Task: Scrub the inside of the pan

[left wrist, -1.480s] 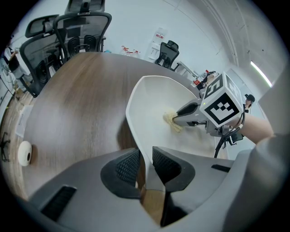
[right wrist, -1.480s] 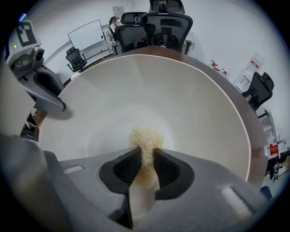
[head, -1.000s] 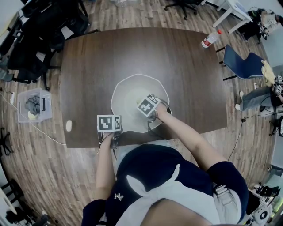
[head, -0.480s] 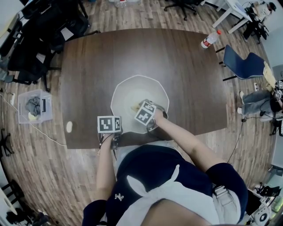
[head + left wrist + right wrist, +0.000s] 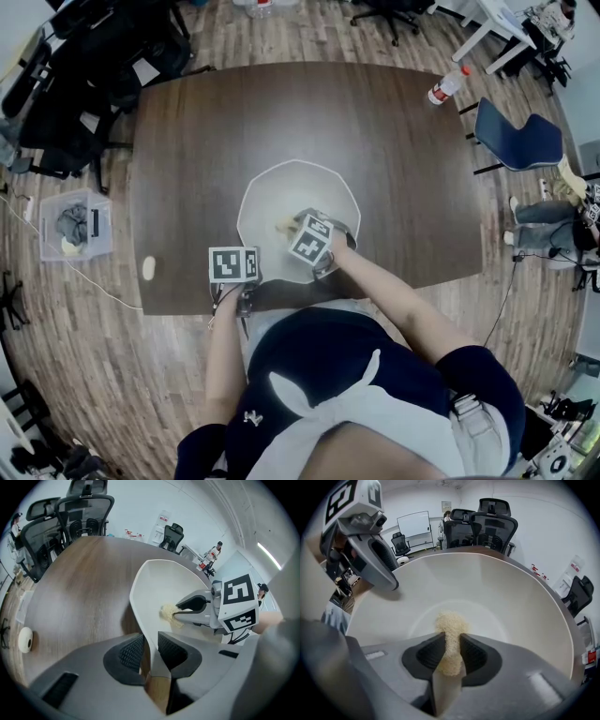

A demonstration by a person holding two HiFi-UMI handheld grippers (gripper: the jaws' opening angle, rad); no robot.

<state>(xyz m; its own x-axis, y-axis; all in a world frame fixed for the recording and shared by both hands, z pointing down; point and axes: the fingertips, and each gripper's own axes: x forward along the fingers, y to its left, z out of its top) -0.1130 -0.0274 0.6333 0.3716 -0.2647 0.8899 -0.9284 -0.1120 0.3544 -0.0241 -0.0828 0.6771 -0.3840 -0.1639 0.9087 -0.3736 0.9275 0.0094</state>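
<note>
Opening, right gripper's (image 5: 450, 641) jaws pinch fuzzy, perhaps fibrous scrubber (image 5: 451, 622); left gripper (image 5: 150, 645) clamps pan (image 5: 164, 581).

The counter (image 5: 281, 112) lies open beyond and beside the pan (image 5: 281, 192), whose raised wall, with the left gripper (image 5: 149, 648) clamped on its near rim, blocks a low pass; a bottle (image 5: 447, 84) sits at the far right edge, a small white disc (image 5: 147, 268) near the left.
</note>
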